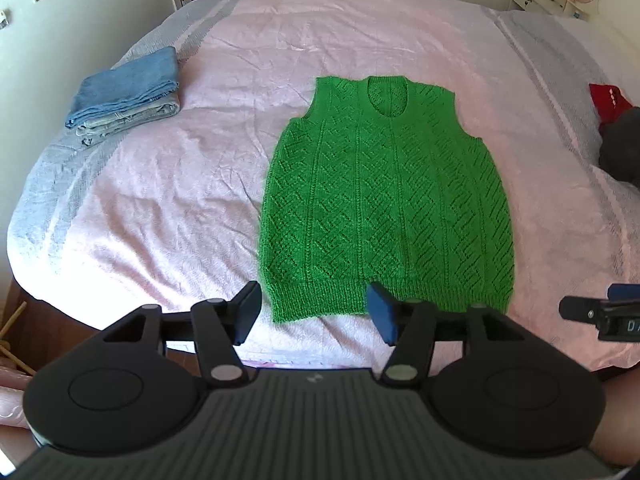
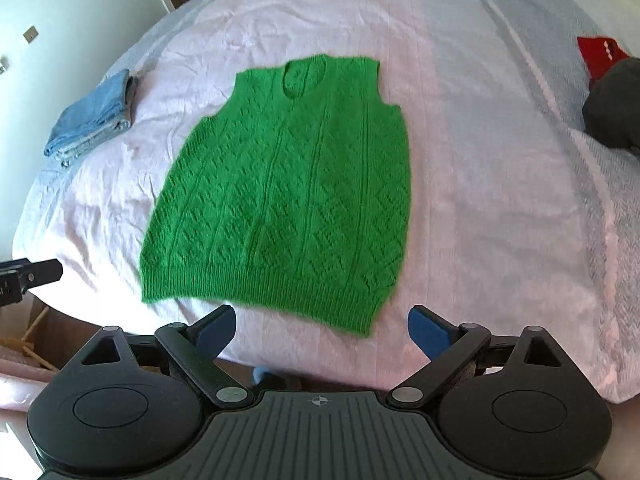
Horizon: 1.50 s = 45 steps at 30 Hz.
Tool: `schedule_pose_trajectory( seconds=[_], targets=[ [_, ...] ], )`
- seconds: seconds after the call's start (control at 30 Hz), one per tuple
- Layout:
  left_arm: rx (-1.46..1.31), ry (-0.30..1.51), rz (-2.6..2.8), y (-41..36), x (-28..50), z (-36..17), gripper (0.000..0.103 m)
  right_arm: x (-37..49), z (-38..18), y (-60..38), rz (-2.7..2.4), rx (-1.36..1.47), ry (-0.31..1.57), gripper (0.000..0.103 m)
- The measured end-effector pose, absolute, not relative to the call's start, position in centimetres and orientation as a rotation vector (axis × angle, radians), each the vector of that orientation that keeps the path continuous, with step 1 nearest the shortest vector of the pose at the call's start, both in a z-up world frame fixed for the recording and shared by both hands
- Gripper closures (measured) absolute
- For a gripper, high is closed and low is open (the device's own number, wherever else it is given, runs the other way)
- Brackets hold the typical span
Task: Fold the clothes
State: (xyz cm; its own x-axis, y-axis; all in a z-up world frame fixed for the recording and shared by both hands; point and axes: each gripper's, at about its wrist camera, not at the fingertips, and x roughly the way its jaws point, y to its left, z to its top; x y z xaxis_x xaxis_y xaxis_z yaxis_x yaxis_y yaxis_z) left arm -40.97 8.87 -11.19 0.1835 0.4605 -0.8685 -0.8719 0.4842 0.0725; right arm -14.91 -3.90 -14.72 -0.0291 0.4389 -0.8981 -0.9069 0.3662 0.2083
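On the right gripper [image 1: 600, 314], seen at the right edge of the left wrist view, a small dark panel shows pale letters cut off by the frame: "D" and part of a second letter (perhaps "A", it cannot be told for sure). In the right wrist view the left gripper [image 2: 24, 278] carries faint pale marks at the frame's edge, too small to read

Both wrist views face the bed [image 1: 248, 40] from its foot.
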Motion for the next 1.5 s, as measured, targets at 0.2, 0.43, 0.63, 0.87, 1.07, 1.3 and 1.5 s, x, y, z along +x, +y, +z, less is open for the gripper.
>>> schedule_pose_trajectory(
  seconds=[0.2,0.43,0.63,0.87,1.07,1.3,1.5],
  targets=[
    [-0.472,0.993,0.988,8.1,-40.6,-10.5,0.044,-15.4,-14.5,-4.7,1.165,-0.547,1.149,0.008],
    [-0.452,1.006,0.987,7.6,-40.7,-10.6,0.041,-15.9,-14.7,-4.8,1.148,-0.556,1.16,0.007],
    [-0.456,1.022,0.99,7.4,-41.4,-11.2,0.041,-16.6,-15.1,-5.2,1.143,-0.564,1.176,0.007],
    [-0.457,1.04,0.991,6.8,-42.3,-11.7,0.041,-17.3,-15.1,-5.6,1.141,-0.577,1.173,0.007],
    [-0.453,1.036,0.996,6.3,-42.5,-11.6,0.039,-17.7,-15.0,-5.8,1.15,-0.585,1.164,0.007],
    [-0.44,1.042,0.991,6.0,-42.3,-11.6,0.039,-17.7,-14.9,-5.9,1.151,-0.582,1.161,0.007],
    [-0.432,1.054,0.985,5.9,-41.9,-11.8,0.039,-17.5,-15.0,-5.8,1.153,-0.58,1.168,0.007]
  ],
)
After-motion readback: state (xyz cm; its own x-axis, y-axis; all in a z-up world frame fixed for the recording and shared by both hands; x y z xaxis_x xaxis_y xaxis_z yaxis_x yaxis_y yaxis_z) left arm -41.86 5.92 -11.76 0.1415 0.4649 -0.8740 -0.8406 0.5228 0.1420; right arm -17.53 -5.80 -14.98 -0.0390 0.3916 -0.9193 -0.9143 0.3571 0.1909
